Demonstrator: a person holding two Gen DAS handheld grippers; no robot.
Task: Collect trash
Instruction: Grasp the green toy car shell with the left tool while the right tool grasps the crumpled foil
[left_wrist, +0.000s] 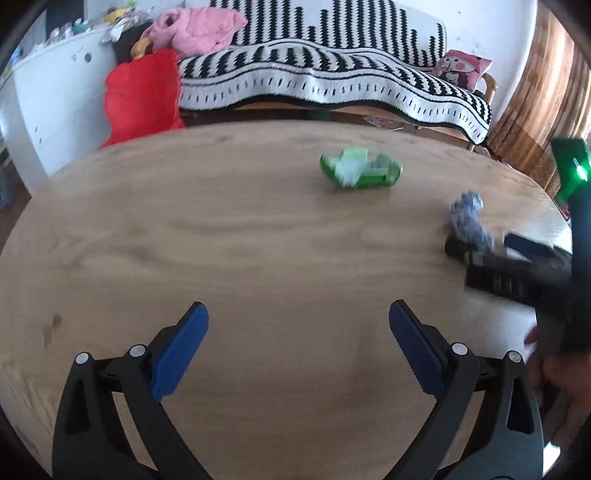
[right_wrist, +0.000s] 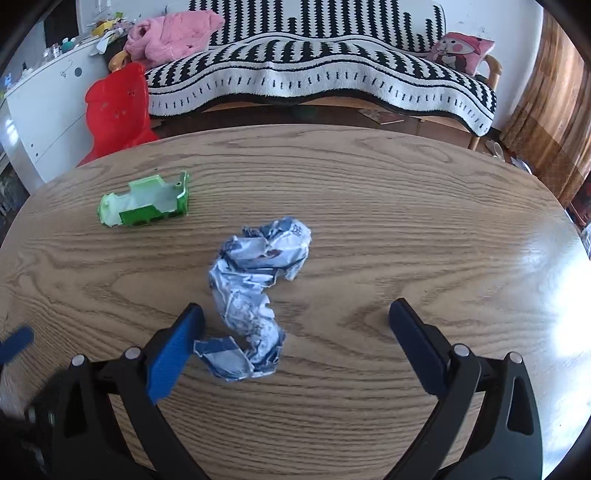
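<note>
I have tongs in each hand, and both point down at the wooden bench (right_wrist: 369, 206). My right tongs (right_wrist: 295, 325) are spread wide apart, with nothing squeezed in them. I hold them that way so the crumpled blue and white paper (right_wrist: 255, 291) can fit in the gap. The paper lies flat on the bench, and its near end sits between the two blue pads, close against the left pad. It is a long, bumpy wad, so I think I need a wide gap to catch it. My left tongs (left_wrist: 298, 328) are spread apart too, with only bare wood under them. Further back on the bench lies a broken green plastic toy piece (right_wrist: 146, 203), well apart from the paper. From my left side it looks blurry. I think it is trash too, and my left tongs face that way, maybe to get it. I see no trash bin anywhere here.
</note>
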